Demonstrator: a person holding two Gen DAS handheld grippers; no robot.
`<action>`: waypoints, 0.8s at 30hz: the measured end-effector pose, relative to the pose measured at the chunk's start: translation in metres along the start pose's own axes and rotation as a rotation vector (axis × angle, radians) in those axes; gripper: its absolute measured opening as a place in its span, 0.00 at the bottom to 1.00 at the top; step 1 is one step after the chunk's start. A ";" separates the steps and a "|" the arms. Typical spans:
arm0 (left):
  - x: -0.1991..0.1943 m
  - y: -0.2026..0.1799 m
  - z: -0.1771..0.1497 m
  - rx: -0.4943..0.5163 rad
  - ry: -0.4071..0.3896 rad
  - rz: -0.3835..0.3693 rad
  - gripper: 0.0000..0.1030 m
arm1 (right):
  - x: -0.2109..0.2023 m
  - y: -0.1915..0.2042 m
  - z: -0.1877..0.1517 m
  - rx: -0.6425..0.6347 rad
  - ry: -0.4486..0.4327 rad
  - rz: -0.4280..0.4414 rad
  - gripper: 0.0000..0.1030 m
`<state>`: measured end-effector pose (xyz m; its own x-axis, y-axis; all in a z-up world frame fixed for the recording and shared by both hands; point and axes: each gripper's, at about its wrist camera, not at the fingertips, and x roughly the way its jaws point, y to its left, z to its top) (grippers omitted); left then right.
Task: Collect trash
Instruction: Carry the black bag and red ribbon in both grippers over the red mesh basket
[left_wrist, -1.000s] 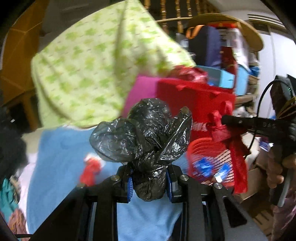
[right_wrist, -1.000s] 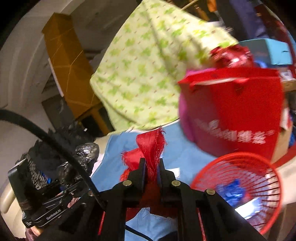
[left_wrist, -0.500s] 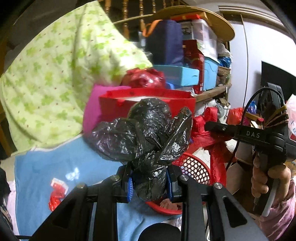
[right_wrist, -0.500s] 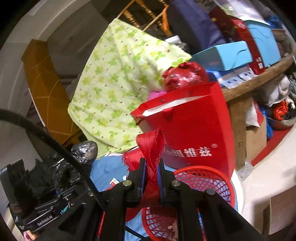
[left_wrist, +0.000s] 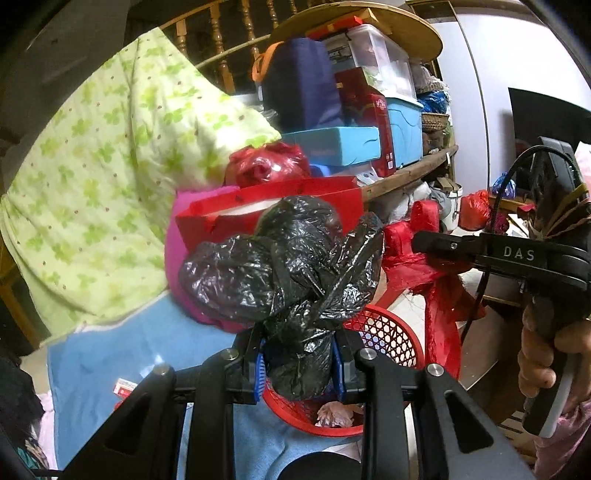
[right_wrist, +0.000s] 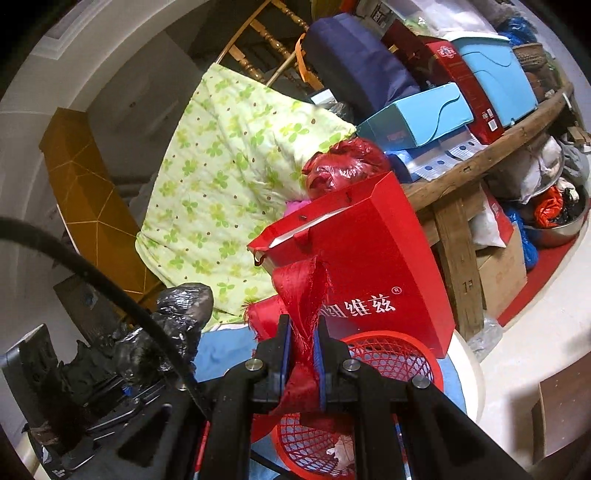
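Observation:
My left gripper (left_wrist: 300, 363) is shut on a crumpled black plastic bag (left_wrist: 288, 273) and holds it just above the red mesh basket (left_wrist: 388, 334). My right gripper (right_wrist: 302, 354) is shut on a frayed red cloth scrap (right_wrist: 303, 291) over the same basket (right_wrist: 399, 354). In the left wrist view the right gripper (left_wrist: 421, 243) comes in from the right with the red cloth (left_wrist: 439, 295) hanging from it. The black bag also shows at the lower left of the right wrist view (right_wrist: 181, 314). Pale crumpled trash (left_wrist: 332, 415) lies inside the basket.
The basket sits on a blue cloth (left_wrist: 110, 354). A red paper gift bag (right_wrist: 369, 266) stands right behind it. A green patterned quilt (left_wrist: 110, 184) lies at the left. A wooden shelf (right_wrist: 480, 162) stacked with boxes stands behind. A small red wrapper (left_wrist: 125, 387) lies on the cloth.
Both grippers have swung right with their loads and now sit over the red basket. Each stays shut on its item.

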<state>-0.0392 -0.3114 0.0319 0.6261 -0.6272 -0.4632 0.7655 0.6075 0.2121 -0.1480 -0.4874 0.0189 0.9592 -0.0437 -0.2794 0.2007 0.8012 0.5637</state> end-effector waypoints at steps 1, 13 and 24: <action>0.000 -0.001 0.000 0.003 -0.001 0.003 0.29 | -0.001 -0.001 0.000 0.003 -0.002 0.004 0.12; 0.003 -0.014 -0.002 0.054 -0.014 0.069 0.29 | -0.011 -0.013 -0.004 0.037 -0.031 0.007 0.12; 0.013 -0.024 -0.004 0.076 0.000 0.085 0.29 | -0.009 -0.020 -0.011 0.062 -0.026 0.014 0.12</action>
<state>-0.0502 -0.3321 0.0169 0.6895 -0.5749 -0.4406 0.7184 0.6200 0.3153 -0.1623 -0.4964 0.0017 0.9666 -0.0484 -0.2515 0.1982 0.7633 0.6149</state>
